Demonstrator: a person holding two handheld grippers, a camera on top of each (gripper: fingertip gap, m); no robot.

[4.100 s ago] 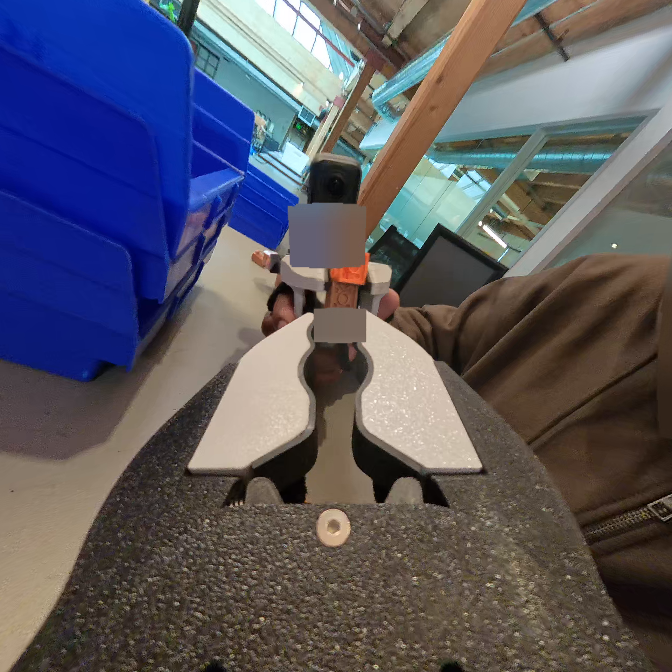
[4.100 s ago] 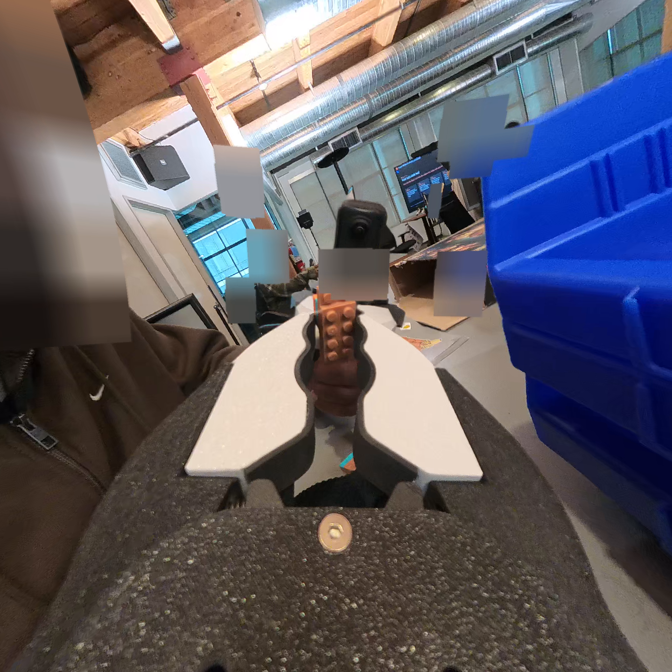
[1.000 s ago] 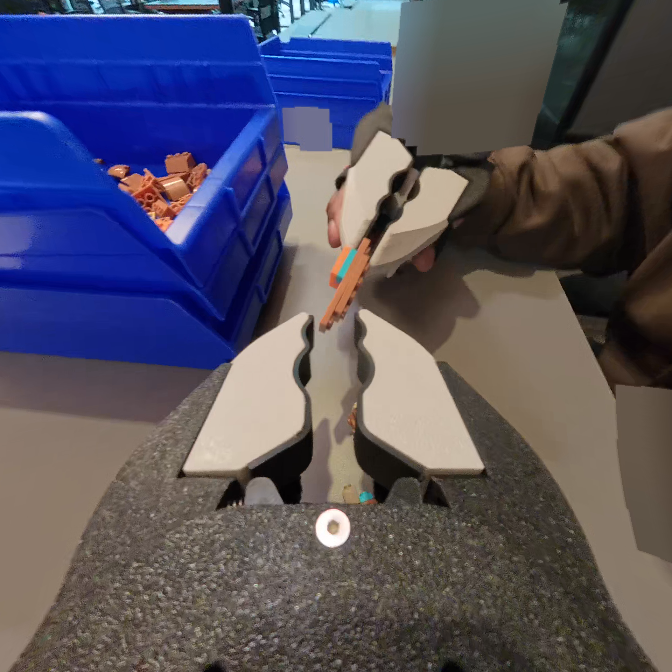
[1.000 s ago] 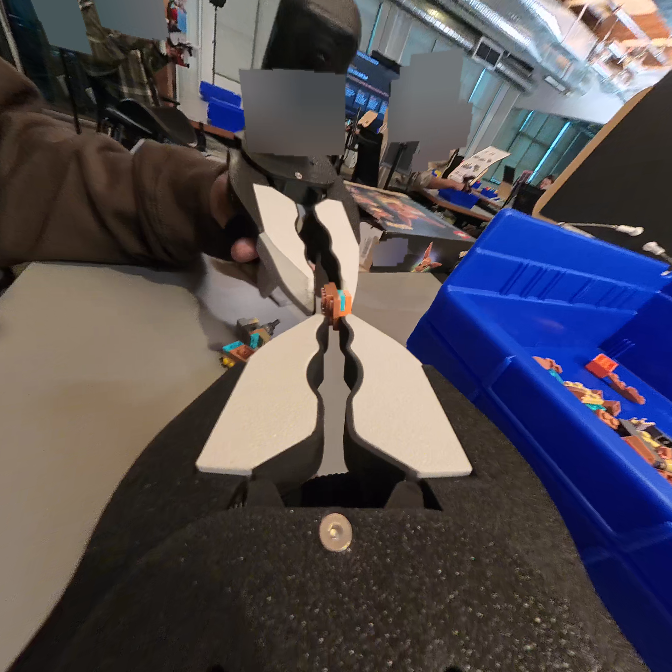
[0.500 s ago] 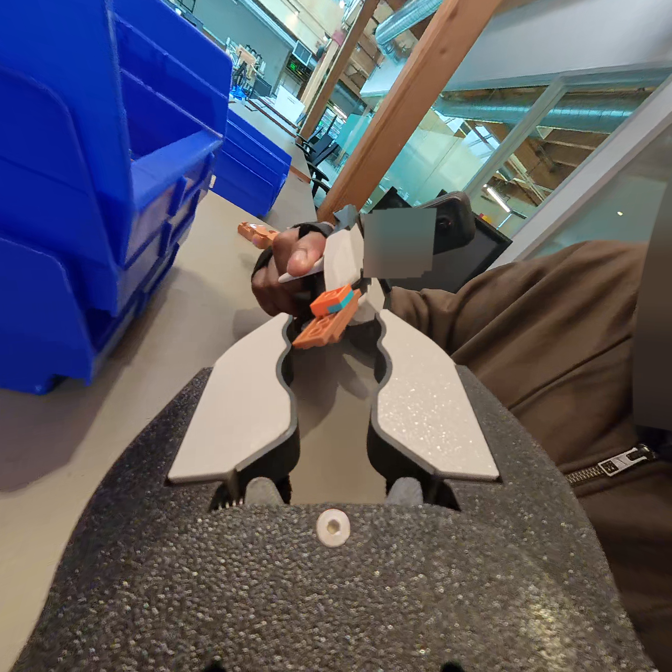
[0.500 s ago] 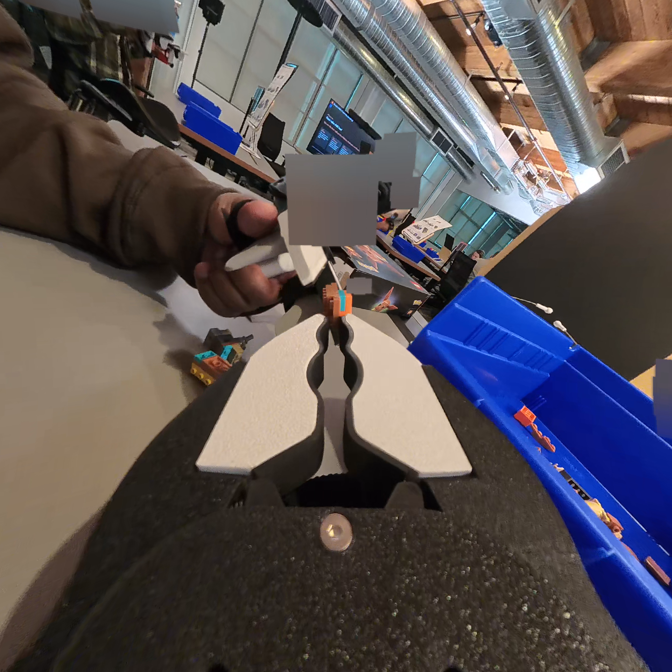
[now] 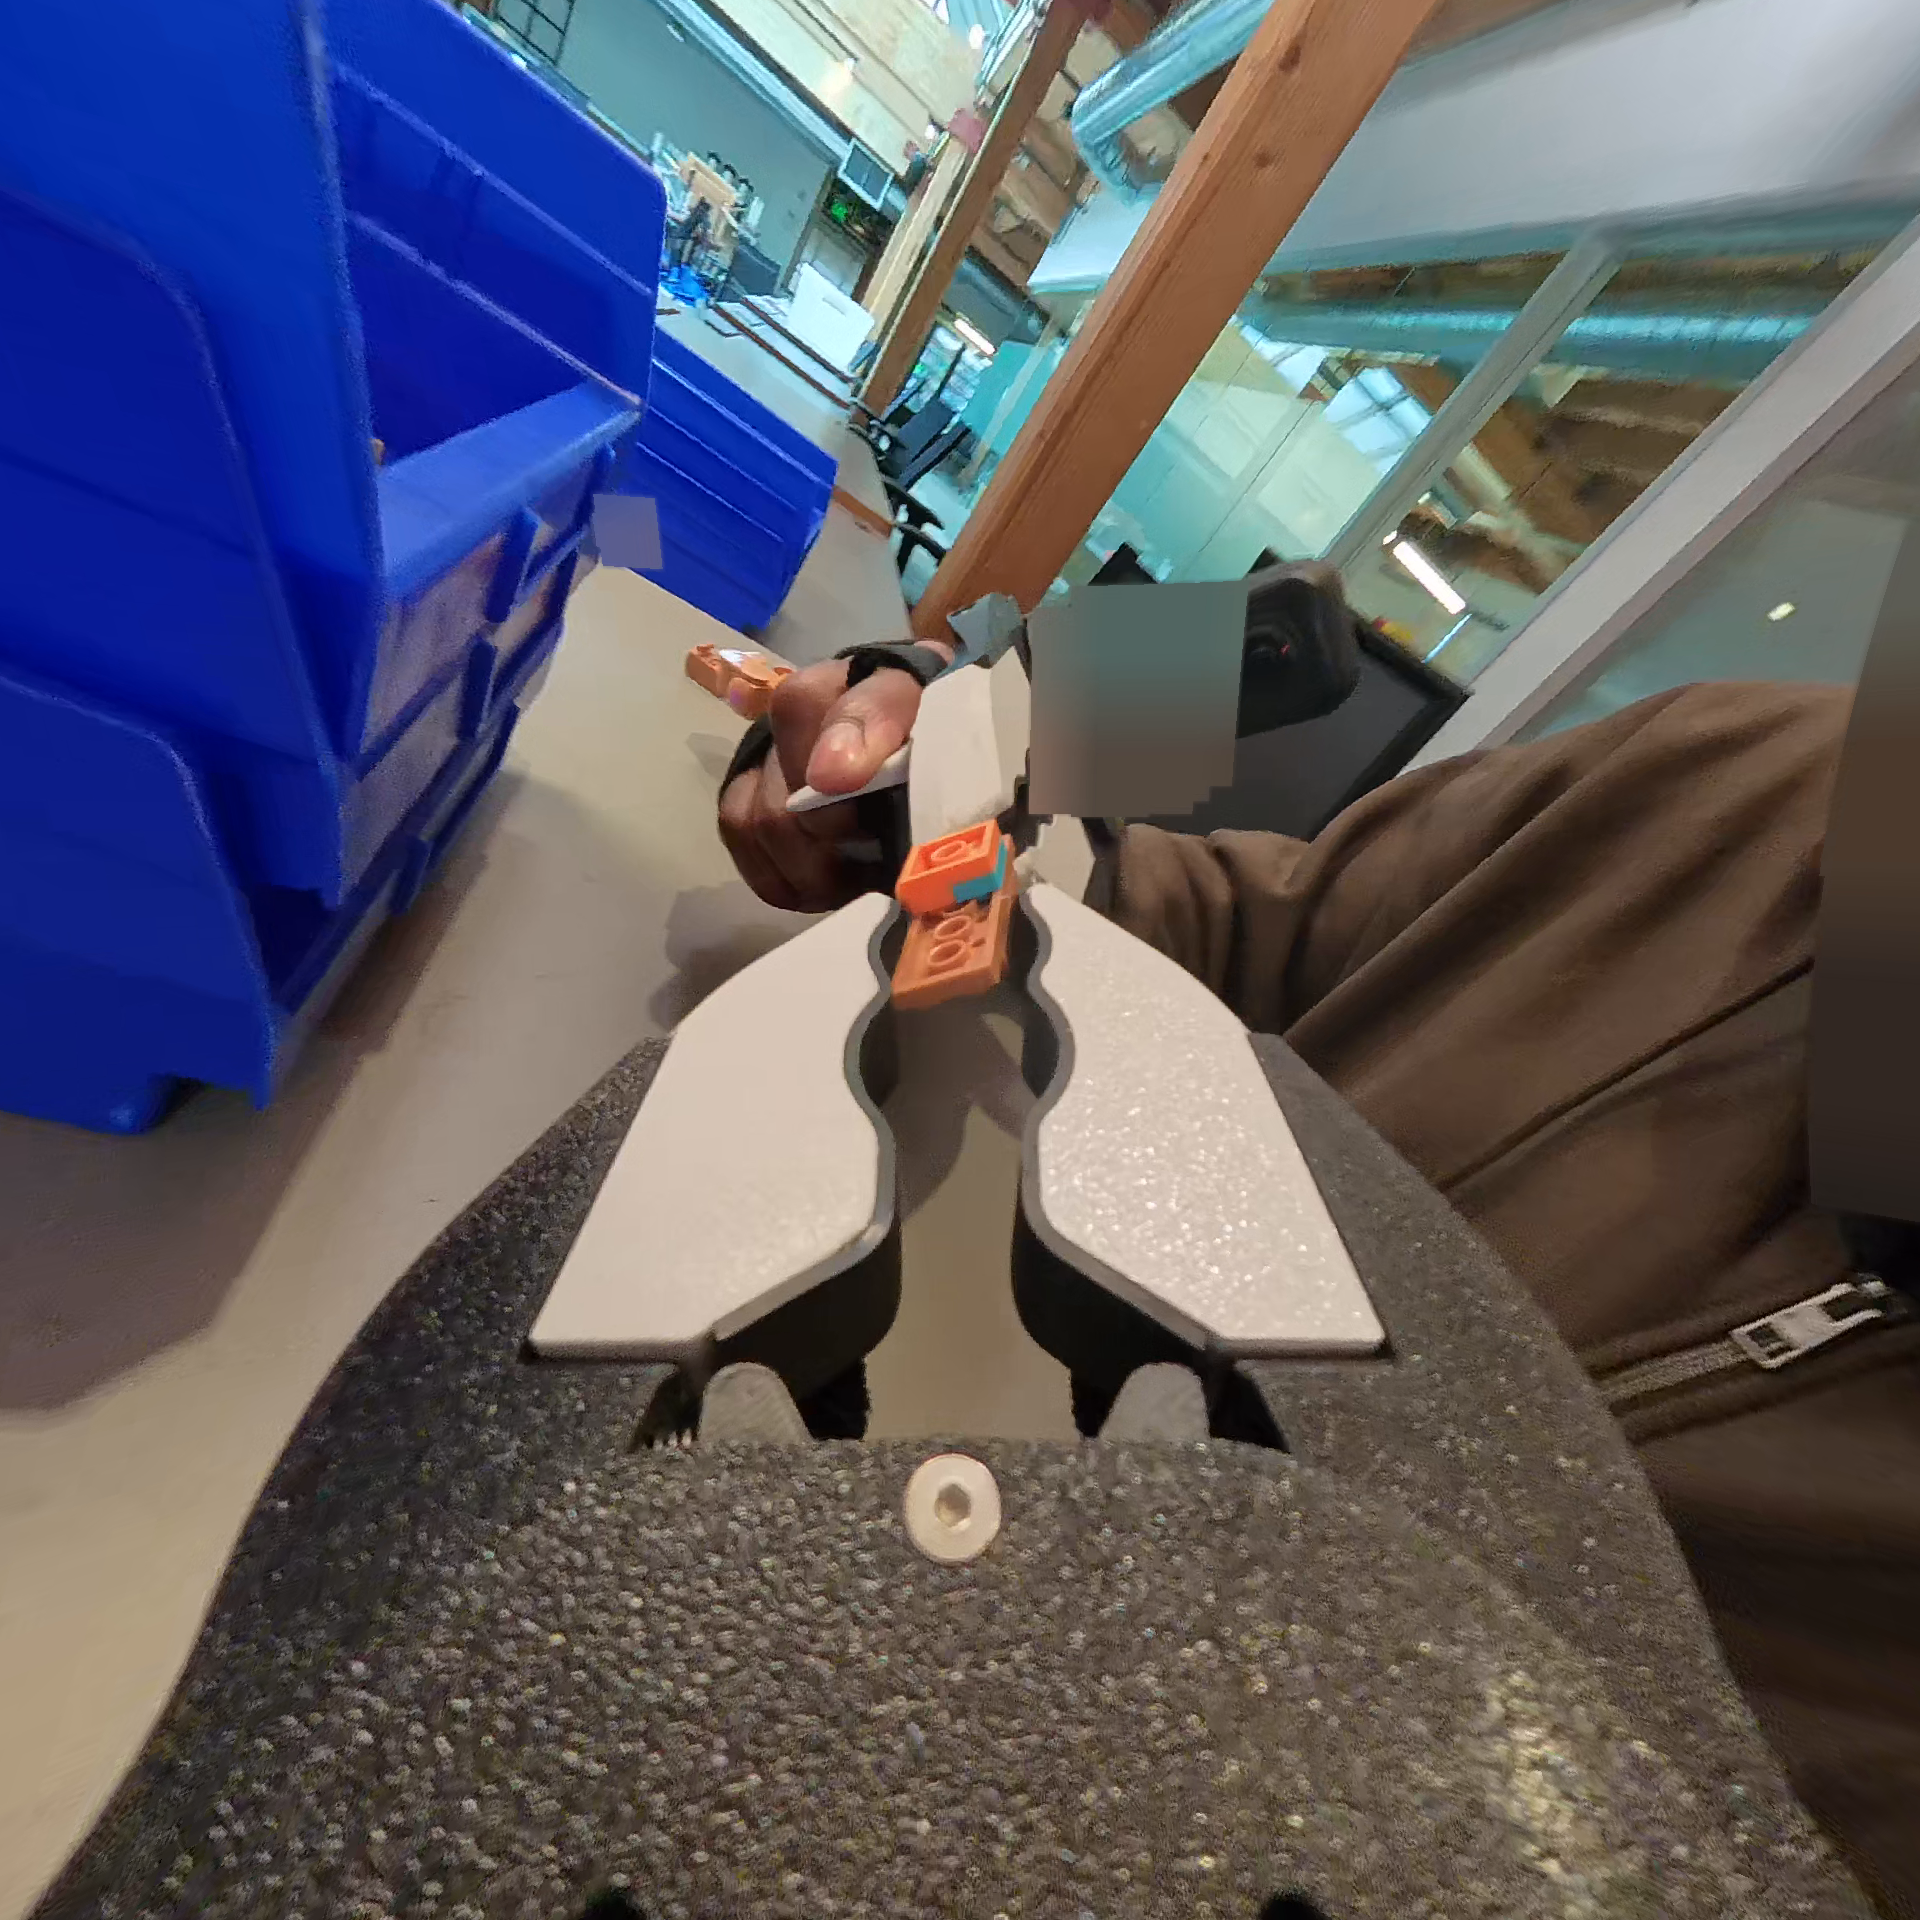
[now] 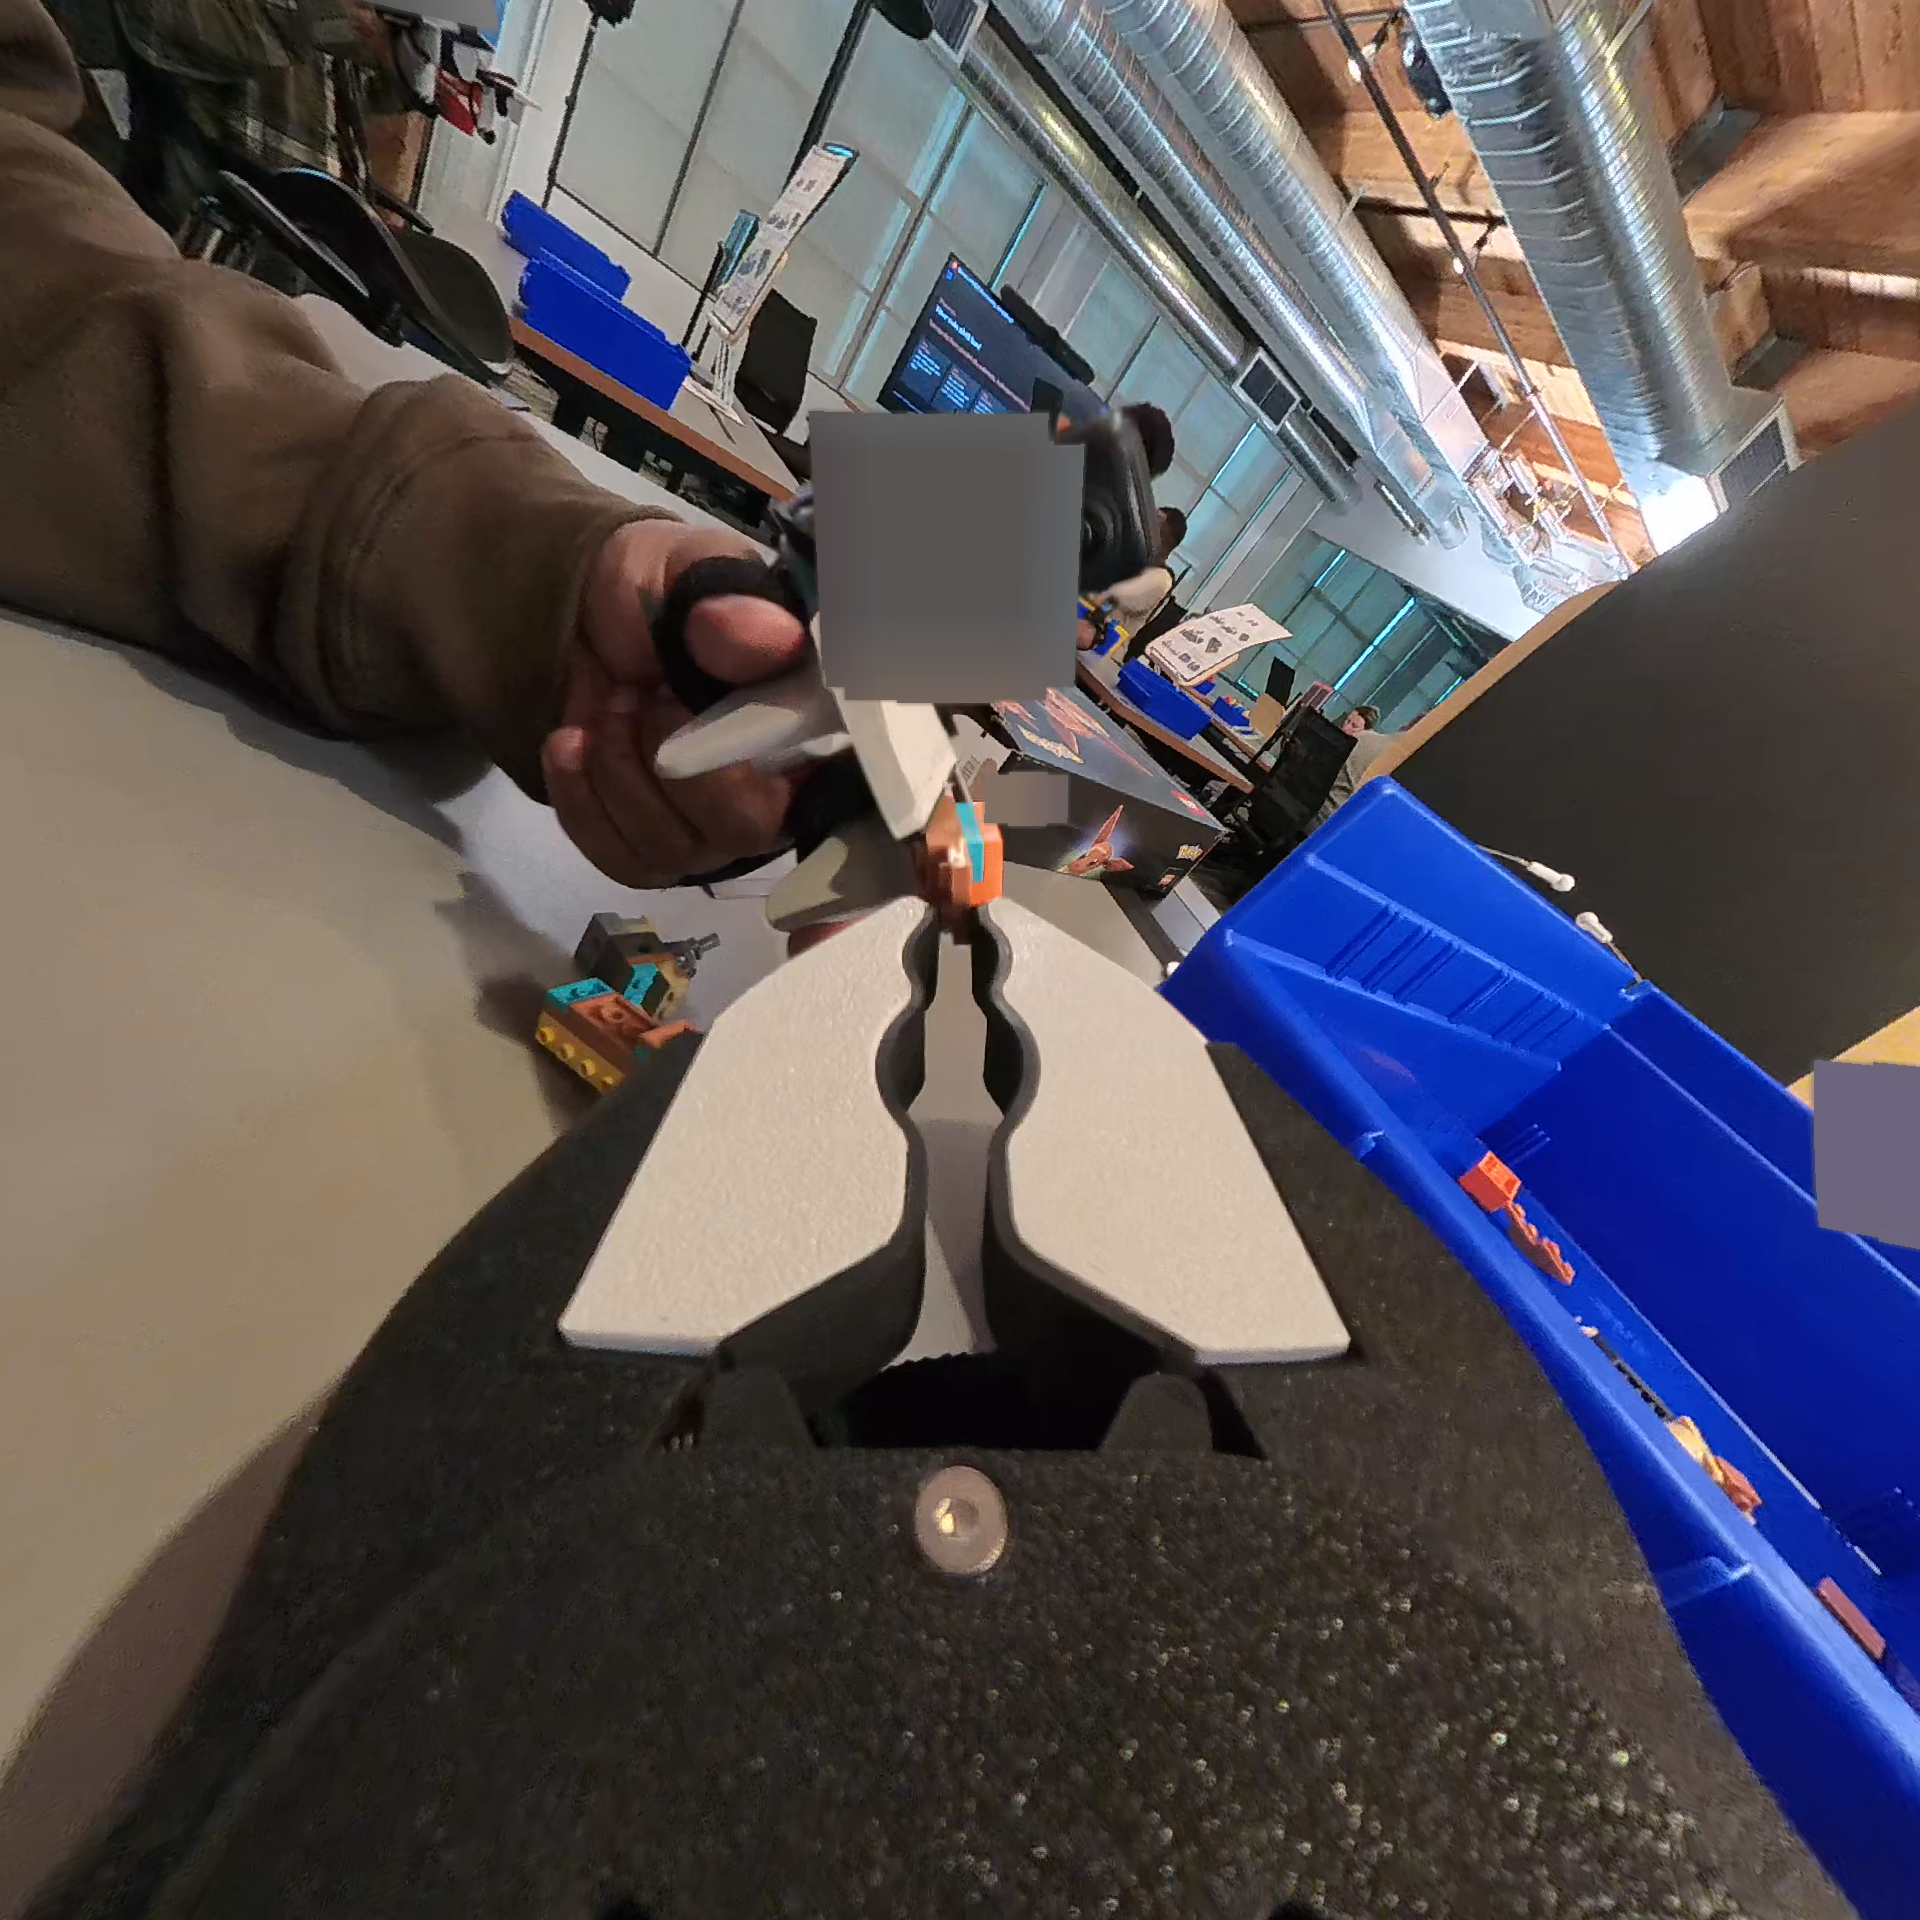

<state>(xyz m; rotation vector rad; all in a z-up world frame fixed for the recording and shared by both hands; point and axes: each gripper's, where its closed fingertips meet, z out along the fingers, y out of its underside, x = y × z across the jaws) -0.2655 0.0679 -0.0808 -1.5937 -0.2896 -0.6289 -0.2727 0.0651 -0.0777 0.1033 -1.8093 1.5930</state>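
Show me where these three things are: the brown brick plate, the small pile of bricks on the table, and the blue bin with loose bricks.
brown brick plate point(image 7: 948, 958), left wrist view, on its studded underside.
small pile of bricks point(image 8: 613, 1000), right wrist view, on its middle.
blue bin point(image 8: 1475, 1013), right wrist view, on its inner wall.

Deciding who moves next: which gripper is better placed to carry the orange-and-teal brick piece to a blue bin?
Right. The right gripper is shut on the brick piece, with the open blue bin beside it. The left gripper has jaws apart around its plate end, grip unclear.
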